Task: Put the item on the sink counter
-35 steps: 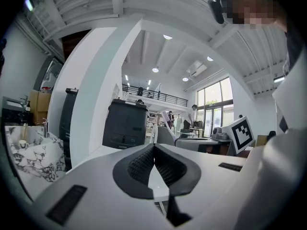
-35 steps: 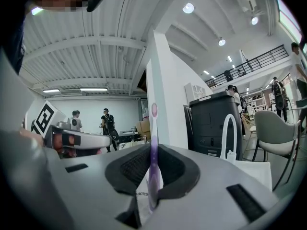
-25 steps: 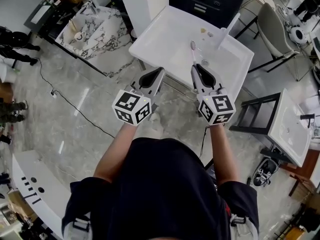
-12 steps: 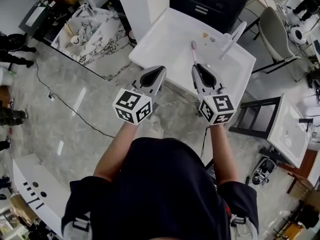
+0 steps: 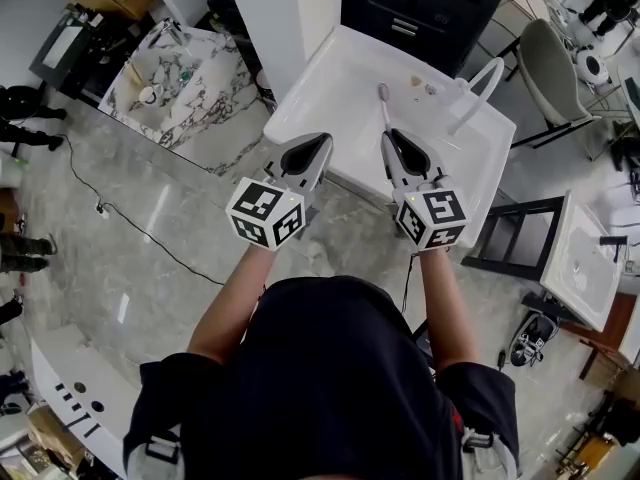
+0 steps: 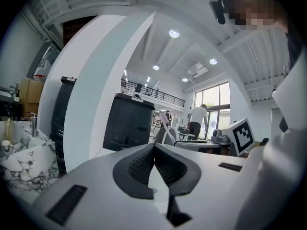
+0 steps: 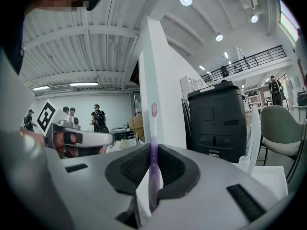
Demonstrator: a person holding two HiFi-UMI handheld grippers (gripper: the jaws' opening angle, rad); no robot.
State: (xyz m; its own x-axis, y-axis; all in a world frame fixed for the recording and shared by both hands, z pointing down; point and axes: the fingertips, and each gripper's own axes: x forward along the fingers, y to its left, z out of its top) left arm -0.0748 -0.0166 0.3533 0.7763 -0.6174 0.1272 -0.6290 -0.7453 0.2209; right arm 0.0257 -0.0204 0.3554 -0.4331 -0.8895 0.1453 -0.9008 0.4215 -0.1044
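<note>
Toothbrush poised over the basin: a white sink unit (image 5: 305,93) fills the top of the head view, its arched faucet (image 5: 478,90) rising near the back right corner, as a person stands at its near edge with a handheld gripper in each hand. The right gripper (image 5: 389,136) is clamped on the lower handle of a purple toothbrush (image 5: 384,108). In the right gripper view the pads press in on either side of the handle. The brush points straight out beyond the jaws, bristle head forward, over the sink unit just left of the faucet and apparently not touching it. Gripping low on the handle leaves most of the brush free, which should let it be laid flat on the counter without the jaws meeting the ceramic. The left gripper (image 5: 320,141) hangs beside it over the near edge, jaws pressed together on nothing, apparently kept out of the way. Two small items (image 5: 422,83), too small to identify, lie along the back edge near the faucet. The toothbrush is not yet set down. The likely next step is to lower it onto a bare stretch of counter and release it.
</note>
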